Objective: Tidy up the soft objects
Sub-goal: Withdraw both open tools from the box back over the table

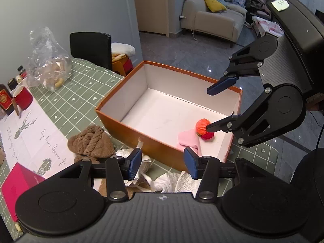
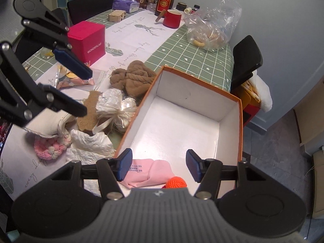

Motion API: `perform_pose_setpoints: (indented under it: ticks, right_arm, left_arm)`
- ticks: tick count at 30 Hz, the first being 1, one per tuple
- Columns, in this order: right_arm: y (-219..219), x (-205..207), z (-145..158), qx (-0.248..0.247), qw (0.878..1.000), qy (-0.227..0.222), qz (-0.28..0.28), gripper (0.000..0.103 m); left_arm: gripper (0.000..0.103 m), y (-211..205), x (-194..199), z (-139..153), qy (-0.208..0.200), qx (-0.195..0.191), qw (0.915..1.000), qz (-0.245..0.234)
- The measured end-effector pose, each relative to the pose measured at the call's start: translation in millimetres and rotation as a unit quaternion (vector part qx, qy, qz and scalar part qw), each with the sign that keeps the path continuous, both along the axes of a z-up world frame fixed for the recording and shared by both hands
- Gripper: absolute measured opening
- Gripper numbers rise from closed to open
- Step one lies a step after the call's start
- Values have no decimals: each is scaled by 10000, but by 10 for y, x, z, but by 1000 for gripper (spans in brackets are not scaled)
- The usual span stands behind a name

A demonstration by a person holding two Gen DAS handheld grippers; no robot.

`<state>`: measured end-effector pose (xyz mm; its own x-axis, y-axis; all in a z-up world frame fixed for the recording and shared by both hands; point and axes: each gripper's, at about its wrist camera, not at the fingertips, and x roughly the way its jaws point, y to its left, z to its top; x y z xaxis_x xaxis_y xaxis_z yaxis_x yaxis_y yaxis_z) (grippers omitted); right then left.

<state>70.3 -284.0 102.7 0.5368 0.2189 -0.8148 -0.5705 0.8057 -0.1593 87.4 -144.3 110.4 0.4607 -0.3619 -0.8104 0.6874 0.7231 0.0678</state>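
We are losing the lower half of the orange crocheted ball (image 2: 175, 182) behind the right gripper's grey body. The folded pink cloth (image 1: 187, 141) is hiding partly behind the orange cardboard box's (image 1: 141, 137) near wall. The picture's edge is cutting off the magenta square box (image 1: 14, 186).

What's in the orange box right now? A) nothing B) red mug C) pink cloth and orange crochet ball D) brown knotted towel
C: the pink cloth and the orange crochet ball lie in a corner of the orange box; the brown knotted towel and red mug sit outside on the table.
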Motion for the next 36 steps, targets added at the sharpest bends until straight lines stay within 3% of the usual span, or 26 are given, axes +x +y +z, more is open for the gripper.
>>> perform_pose_setpoints:
  ticks: [11,24,30,36]
  right_arm:
    - [343,-276,-20,39,9993,-325,194,60]
    - [843,-700,-586,96,9971,-174,736,60]
    - [1055,-805,-823,96,9952,-5,970,63]
    - [1184,-830,-994,329,9945,0,995,64]
  left_arm:
    - [63,625,-413,-4,-240,-344,9988,259]
    - [65,1143,-782,-585,-63,-217,9988,431]
    - [75,1239,-985,-779,-340,-425,9969,572]
    - [78,1271,-1137,-1003,-593,-190,9956,701]
